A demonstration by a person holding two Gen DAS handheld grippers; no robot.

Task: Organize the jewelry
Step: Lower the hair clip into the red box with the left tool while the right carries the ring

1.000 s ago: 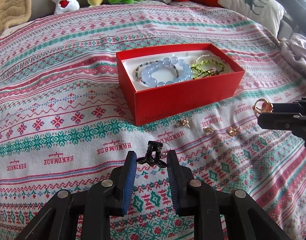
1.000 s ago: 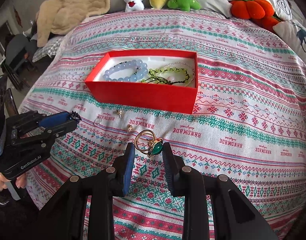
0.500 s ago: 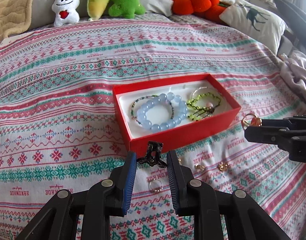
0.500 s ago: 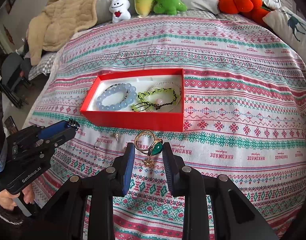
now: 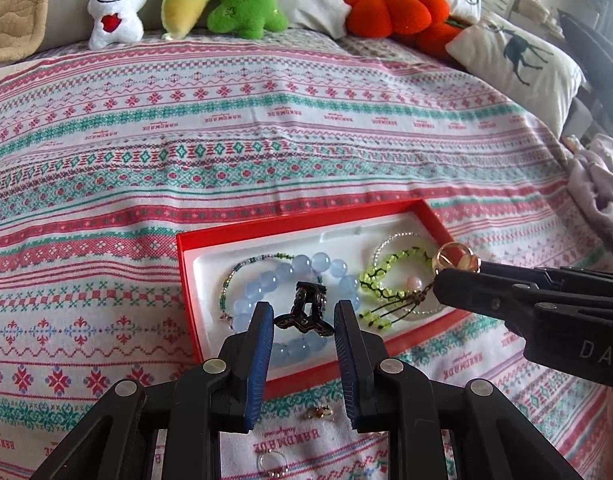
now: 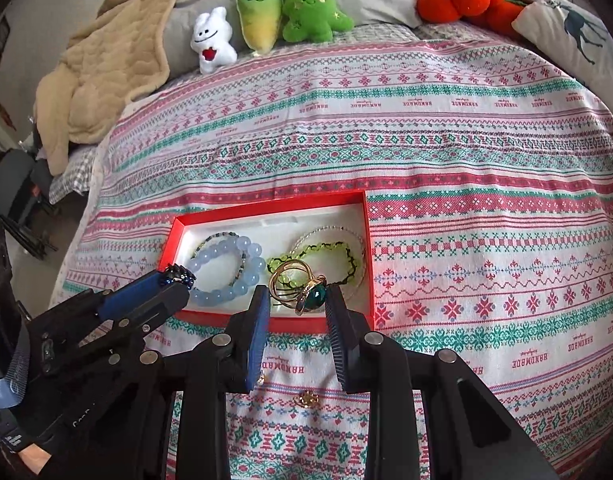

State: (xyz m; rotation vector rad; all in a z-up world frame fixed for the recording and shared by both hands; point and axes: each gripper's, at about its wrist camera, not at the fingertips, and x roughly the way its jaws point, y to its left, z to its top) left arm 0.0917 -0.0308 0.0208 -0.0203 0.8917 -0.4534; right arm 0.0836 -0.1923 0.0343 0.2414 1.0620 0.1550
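A red box (image 5: 188, 280) (image 6: 168, 246) with a white lining lies on the patterned bedspread. It holds a blue bead bracelet (image 5: 266, 280) (image 6: 230, 258), a green cord bracelet (image 5: 386, 276) (image 6: 326, 250) and thin bead strands. My left gripper (image 5: 304, 320) (image 6: 178, 280) is shut on a small black hair clip (image 5: 306, 308), above the box's near left part. My right gripper (image 6: 298, 296) (image 5: 446, 276) is shut on a gold ring with a green stone (image 6: 302, 284) (image 5: 454, 258), above the box's near right part.
Small gold pieces (image 5: 318, 412) (image 6: 306, 398) and a thin ring (image 5: 272, 462) lie on the bedspread in front of the box. Plush toys (image 5: 118, 16) (image 6: 212, 42) and pillows (image 5: 514, 52) line the far edge. A beige blanket (image 6: 102, 80) is at the back left.
Both grippers have moved forward with their items, from over the bedspread in front of the box to over the box's near edge.
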